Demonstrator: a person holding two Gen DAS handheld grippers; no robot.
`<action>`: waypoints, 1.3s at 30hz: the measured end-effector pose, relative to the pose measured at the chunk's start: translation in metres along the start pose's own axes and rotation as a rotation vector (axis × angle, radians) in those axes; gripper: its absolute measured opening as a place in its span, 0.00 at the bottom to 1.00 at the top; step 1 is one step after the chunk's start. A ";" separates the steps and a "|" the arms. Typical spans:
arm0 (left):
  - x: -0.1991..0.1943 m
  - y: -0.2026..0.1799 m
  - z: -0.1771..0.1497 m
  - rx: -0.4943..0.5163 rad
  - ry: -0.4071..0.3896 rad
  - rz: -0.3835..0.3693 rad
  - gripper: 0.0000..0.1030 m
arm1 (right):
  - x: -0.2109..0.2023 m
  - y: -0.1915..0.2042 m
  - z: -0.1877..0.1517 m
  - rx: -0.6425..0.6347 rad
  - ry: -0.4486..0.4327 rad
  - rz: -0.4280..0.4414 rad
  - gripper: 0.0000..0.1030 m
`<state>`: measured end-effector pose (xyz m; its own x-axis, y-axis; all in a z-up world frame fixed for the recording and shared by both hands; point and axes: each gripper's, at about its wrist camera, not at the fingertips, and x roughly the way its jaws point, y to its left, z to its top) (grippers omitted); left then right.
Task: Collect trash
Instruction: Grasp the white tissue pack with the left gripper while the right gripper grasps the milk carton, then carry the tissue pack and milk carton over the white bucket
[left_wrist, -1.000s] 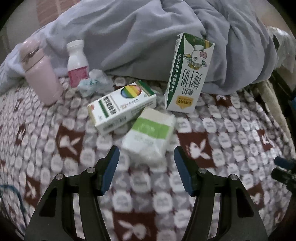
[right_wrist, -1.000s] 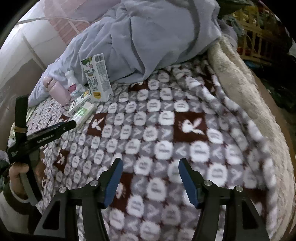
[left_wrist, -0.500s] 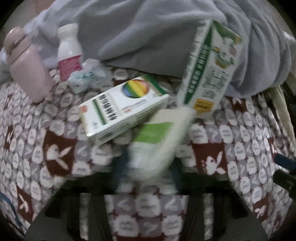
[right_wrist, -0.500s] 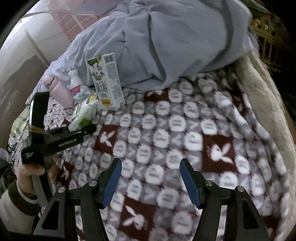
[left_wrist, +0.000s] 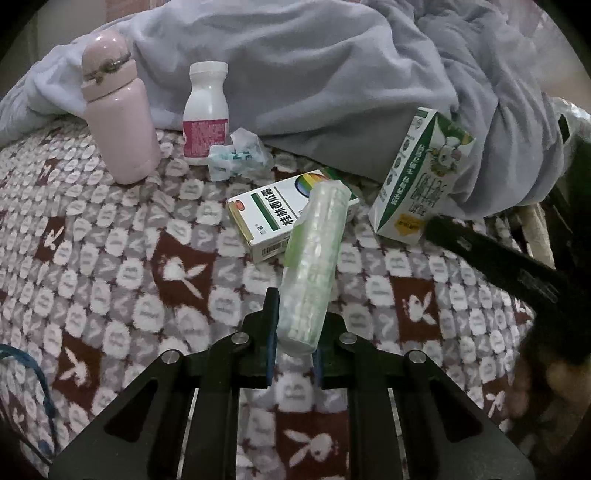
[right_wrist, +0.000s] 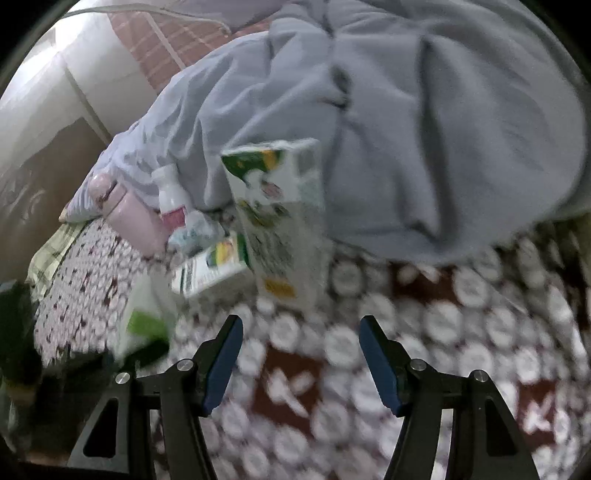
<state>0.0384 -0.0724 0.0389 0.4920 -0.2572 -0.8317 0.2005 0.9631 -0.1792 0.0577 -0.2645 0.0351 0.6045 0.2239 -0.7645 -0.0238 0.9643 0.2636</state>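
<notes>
Left wrist view, left to right: pink flask upright at upper left on the patterned blanket; white bottle beside it; crumpled wrapper at the bottle's foot; flat medicine box at centre. Left claw, its jaws just closing, pinches the tissue pack by its near end, pack tilted up over the box. Milk carton stands right of centre against the grey duvet

Right wrist view, blurred: right claw spread, nothing between its jaws, low centre just below the carton
</notes>
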 end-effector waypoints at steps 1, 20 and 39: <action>-0.004 0.000 -0.002 -0.001 -0.003 0.000 0.13 | 0.006 0.004 0.003 0.001 -0.020 -0.014 0.61; 0.005 -0.009 0.004 0.001 -0.009 -0.024 0.13 | 0.013 0.004 0.029 -0.010 -0.088 -0.008 0.54; -0.025 -0.096 -0.033 0.075 -0.009 -0.096 0.12 | -0.099 -0.042 -0.030 -0.013 -0.031 -0.024 0.54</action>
<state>-0.0214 -0.1558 0.0592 0.4749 -0.3486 -0.8080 0.3099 0.9256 -0.2172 -0.0254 -0.3226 0.0825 0.6291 0.1969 -0.7519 -0.0193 0.9711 0.2381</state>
